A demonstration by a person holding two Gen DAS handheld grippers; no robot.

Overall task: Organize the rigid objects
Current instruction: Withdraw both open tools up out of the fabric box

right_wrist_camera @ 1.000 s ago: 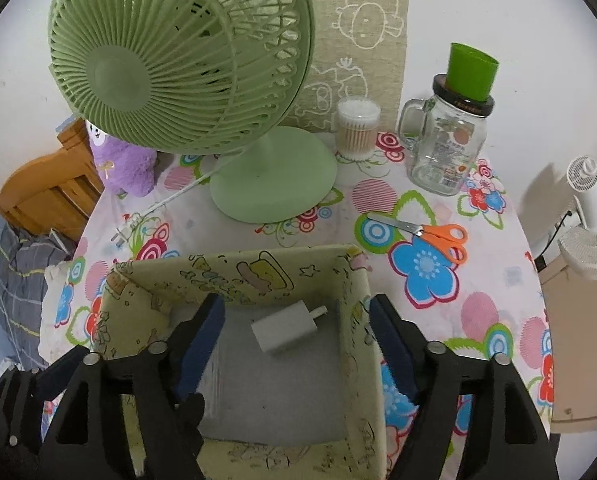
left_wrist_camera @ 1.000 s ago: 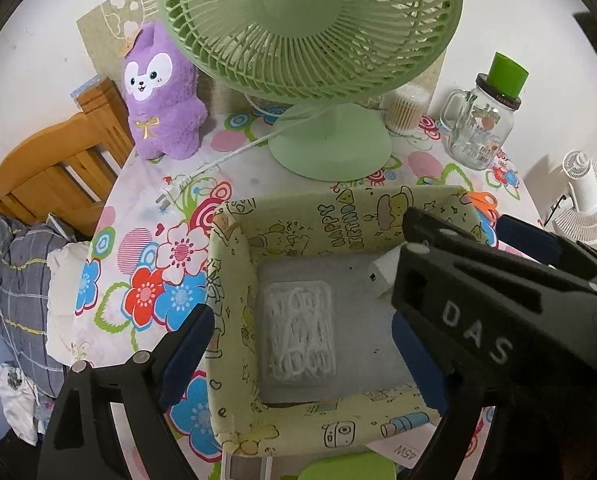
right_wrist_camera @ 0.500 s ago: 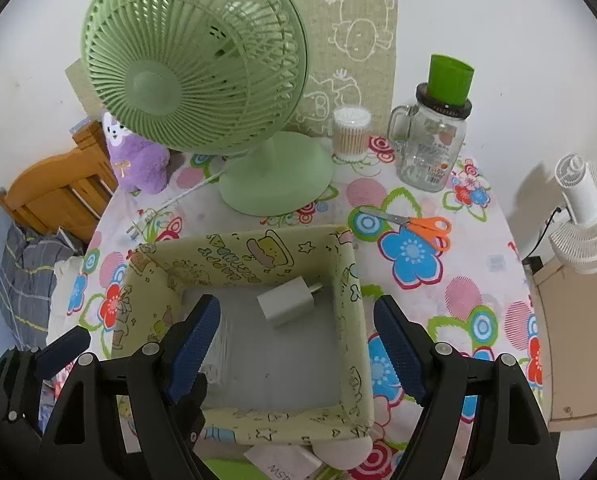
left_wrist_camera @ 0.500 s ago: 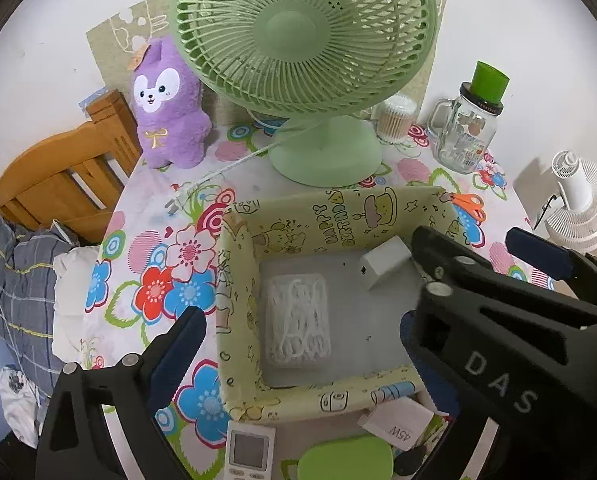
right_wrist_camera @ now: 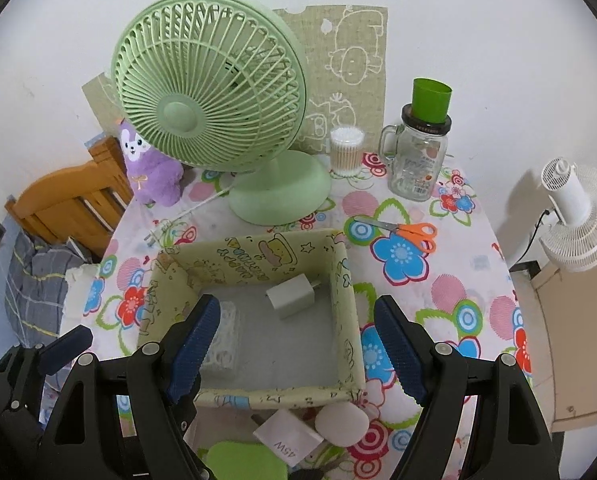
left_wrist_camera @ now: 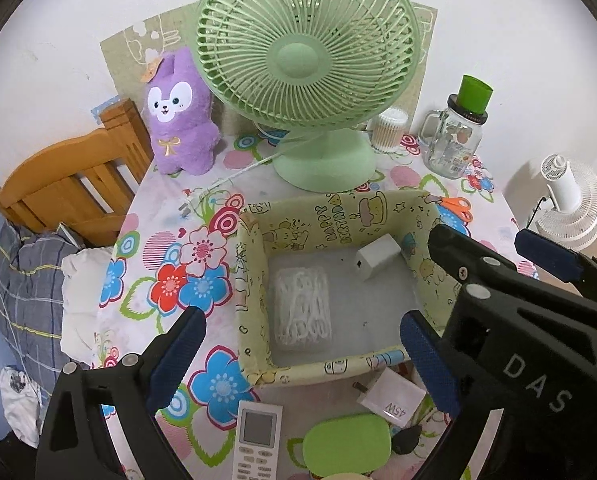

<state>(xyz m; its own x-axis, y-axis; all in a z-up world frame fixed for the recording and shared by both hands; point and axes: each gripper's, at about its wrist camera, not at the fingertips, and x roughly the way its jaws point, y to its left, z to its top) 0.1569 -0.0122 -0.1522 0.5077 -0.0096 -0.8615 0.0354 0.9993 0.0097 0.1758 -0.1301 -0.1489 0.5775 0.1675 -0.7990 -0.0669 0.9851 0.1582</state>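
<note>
A: In the box (right_wrist_camera: 348, 304)?
B: One charger (right_wrist_camera: 291, 296), one white packet (left_wrist_camera: 303, 309).
A: Grippers?
B: Left gripper (left_wrist_camera: 302, 360) just spread, nothing between. Right gripper (right_wrist_camera: 298, 350) released, empty, above box.

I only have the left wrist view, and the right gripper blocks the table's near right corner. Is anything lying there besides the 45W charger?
Observer: Yes. A white rounded object lies beside the 45W charger, just outside the near right corner of the box.
Operator: Are the right jaws holding anything?
Observer: No. The right gripper is open and empty, above the box's near wall.
Operator: I see only orange handles behind the box. Scissors?
Observer: Yes, scissors. They lie flat, apart from the box, with the blades pointing toward the fan base.
</note>
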